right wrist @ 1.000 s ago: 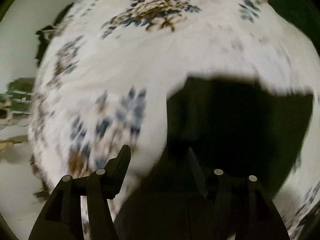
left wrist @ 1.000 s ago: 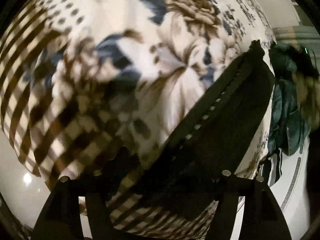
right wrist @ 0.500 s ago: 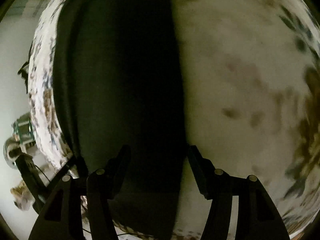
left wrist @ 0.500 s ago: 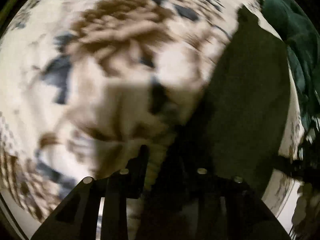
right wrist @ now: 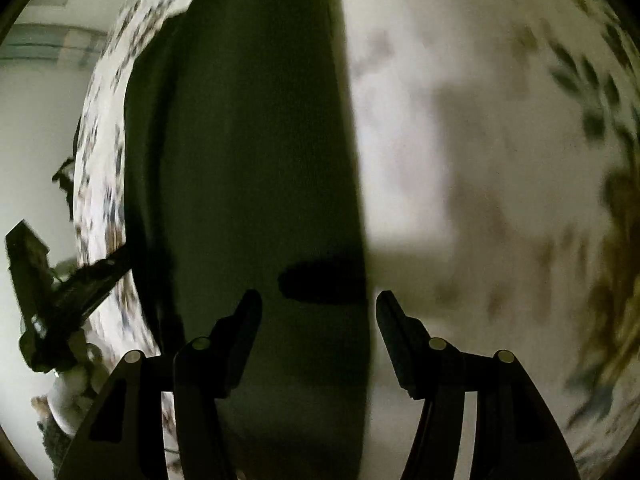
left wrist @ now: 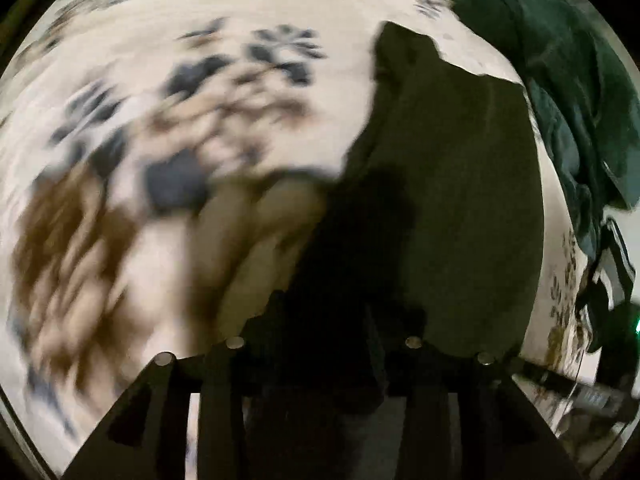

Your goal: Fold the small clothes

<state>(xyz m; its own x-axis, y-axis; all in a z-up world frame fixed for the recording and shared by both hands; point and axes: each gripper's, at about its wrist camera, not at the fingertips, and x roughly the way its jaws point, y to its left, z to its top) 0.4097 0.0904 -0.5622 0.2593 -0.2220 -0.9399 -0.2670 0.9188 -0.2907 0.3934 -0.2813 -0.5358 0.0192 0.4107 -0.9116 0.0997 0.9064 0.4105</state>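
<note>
A dark olive garment (left wrist: 460,200) lies flat on a floral bedsheet (left wrist: 160,120). My left gripper (left wrist: 324,312) points down at the garment's near left edge. Its jaws are closing, the fingers stand close together, and the dark cloth sits pinched between them, though it is murky there. In the right wrist view the same garment (right wrist: 248,140) runs as a long dark strip up the frame. My right gripper (right wrist: 318,308) hovers open over the strip's straight right edge. Its left finger is above the cloth and its right finger above the sheet (right wrist: 480,160). Nothing is held in it.
A heap of dark green clothes (left wrist: 580,100) lies at the sheet's far right. A black device (right wrist: 60,300) sticks out past the bed's left edge over a pale floor (right wrist: 36,140). Cables and a green light (left wrist: 637,326) show at the right rim.
The left gripper swept across the sheet to the garment's edge and its jaws went from wide to nearly together. The right gripper swung round and came down over the garment's edge, jaws unchanged.
</note>
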